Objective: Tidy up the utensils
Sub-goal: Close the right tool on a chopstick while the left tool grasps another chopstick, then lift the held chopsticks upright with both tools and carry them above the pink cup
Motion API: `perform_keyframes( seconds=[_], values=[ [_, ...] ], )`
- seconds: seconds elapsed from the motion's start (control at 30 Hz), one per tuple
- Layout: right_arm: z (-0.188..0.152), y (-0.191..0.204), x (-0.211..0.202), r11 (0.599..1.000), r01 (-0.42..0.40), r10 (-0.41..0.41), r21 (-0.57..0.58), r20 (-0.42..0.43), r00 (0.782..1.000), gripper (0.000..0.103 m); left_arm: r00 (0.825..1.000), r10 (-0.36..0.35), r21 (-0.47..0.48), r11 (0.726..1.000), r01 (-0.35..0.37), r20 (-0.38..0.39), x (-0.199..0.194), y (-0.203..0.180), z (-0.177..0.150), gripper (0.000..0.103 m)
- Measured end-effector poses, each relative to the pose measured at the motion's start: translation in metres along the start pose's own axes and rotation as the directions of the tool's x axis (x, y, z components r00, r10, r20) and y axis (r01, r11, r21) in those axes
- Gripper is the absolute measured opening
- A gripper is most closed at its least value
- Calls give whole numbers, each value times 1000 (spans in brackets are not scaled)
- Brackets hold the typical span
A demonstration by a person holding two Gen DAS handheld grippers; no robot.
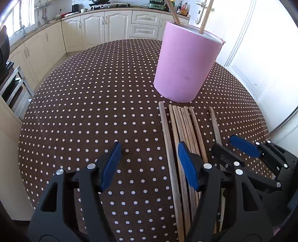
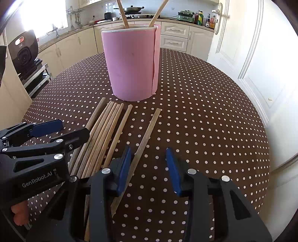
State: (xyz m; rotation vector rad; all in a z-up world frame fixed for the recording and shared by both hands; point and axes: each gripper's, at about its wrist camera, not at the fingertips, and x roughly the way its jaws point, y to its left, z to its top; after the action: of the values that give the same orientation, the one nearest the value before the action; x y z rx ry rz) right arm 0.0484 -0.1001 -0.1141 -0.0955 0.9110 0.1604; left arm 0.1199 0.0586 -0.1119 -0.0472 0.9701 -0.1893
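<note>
A pink cylindrical holder point(image 1: 186, 65) point(image 2: 130, 65) stands on the brown dotted tablecloth point(image 1: 93, 93) with two wooden chopsticks point(image 2: 123, 14) leaning in it. Several more chopsticks point(image 1: 184, 130) point(image 2: 106, 126) lie side by side in front of it. One single chopstick point(image 2: 149, 130) lies apart to their right. My left gripper point(image 1: 149, 160) is open low over the cloth; the leftmost stick runs under its gap, untouched. My right gripper point(image 2: 149, 167) is open, and the single stick passes beside its left pad point(image 2: 123, 167). Each gripper shows in the other's view point(image 1: 224, 143) point(image 2: 74, 128).
Cream kitchen cabinets point(image 1: 104, 26) run behind the round table. A white door point(image 2: 251, 65) is close on the right. A black appliance point(image 2: 24, 50) sits on a metal rack at the left. A person's fingertips point(image 2: 18, 214) show under the left gripper's handle.
</note>
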Motion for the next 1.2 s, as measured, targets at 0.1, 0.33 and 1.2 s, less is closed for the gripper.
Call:
perform_keyframes(
  seconds=[0.1, 0.33, 1.2],
  values=[
    [0, -4, -1, 1000, -8, 8, 5, 1, 1000, 36, 1000, 27, 10, 1000, -27, -11, 2, -2, 1, 60],
    [0, -5, 0, 1000, -13, 13, 6, 6, 1000, 36, 992, 125, 97, 988, -124, -12, -2, -20, -3, 58],
    [-2, -24, -4, 993, -71, 70, 98, 11, 997, 6, 997, -28, -30, 999, 31, 75, -8, -3, -19, 6]
  ],
)
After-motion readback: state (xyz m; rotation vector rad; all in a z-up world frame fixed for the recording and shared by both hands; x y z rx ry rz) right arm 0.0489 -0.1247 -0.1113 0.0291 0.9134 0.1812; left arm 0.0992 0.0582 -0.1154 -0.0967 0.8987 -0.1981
